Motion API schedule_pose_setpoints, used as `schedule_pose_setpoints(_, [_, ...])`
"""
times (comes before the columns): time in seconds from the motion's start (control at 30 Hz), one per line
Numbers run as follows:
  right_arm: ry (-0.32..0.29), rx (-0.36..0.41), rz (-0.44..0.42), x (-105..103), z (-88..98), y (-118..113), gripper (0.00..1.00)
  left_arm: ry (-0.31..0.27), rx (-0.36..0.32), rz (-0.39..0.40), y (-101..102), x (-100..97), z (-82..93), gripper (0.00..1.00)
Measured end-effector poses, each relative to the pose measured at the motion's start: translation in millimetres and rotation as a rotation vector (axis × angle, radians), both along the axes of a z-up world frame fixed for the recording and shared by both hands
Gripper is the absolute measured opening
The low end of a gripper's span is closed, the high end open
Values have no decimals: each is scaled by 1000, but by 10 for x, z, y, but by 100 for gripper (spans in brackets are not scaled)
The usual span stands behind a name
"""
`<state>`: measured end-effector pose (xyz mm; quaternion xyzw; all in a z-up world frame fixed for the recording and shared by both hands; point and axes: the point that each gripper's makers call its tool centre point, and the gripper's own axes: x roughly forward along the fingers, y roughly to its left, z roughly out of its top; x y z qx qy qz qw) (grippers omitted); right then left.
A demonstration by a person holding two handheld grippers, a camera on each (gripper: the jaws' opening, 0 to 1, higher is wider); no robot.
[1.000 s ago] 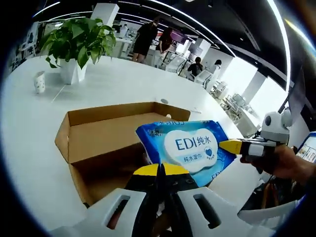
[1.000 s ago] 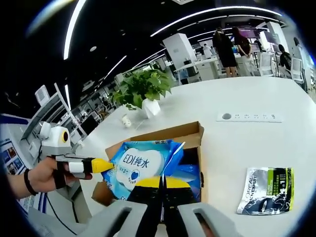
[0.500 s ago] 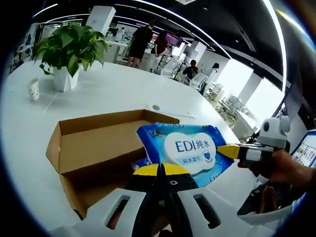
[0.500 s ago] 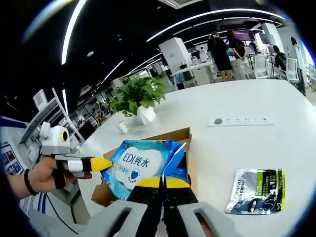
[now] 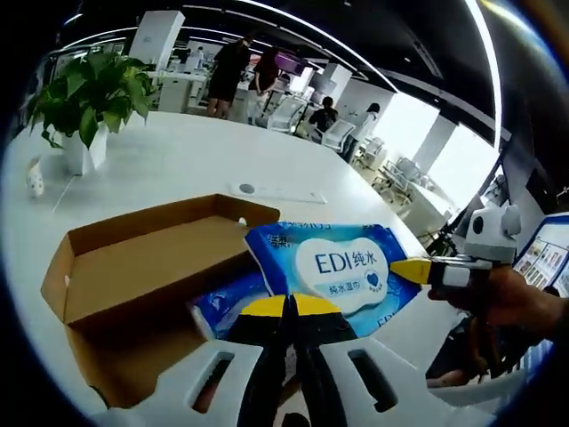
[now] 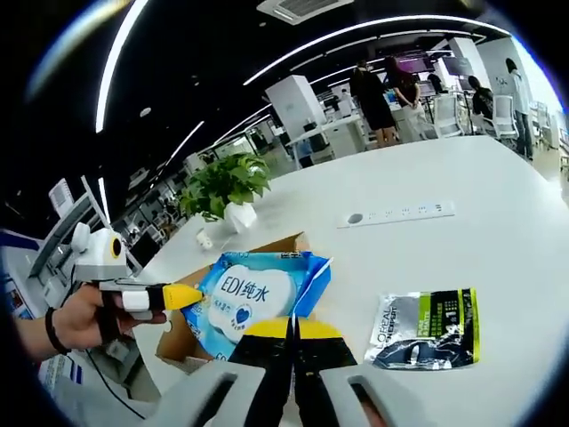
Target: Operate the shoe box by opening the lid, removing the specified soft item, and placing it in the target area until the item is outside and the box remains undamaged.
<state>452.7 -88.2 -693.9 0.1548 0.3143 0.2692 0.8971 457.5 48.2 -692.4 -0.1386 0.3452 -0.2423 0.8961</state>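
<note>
My left tongs [image 5: 289,307] and right tongs [image 6: 292,329] are both pinching the glossy blue wipes pack [image 5: 342,267] above the open cardboard shoe box [image 5: 133,267], hiding its lower edge.

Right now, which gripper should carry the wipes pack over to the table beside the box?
Right gripper, probably: it is shut on the wipes pack, with bare table on its side; the box lies toward the left gripper.

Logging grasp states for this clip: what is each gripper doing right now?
Left gripper: shut on the wet wipes pack.
Right gripper: shut on the same pack's opposite edge.
</note>
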Motion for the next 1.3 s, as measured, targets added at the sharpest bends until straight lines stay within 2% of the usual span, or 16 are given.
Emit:
schedule_pose_setpoints(0.43, [13, 0, -74, -49, -57, -516, 0, 3, 13, -82, -559, 21, -27, 0])
schedule_pose_setpoints(0.97, [35, -2, -131, -84, -190, -954, 0, 22, 20, -145, -1004, 65, -144, 0])
schedule_pose_setpoints(1.3, [50, -7, -158, -24, -282, -1181, 0, 33, 14, -168, -1231, 128, -222, 0])
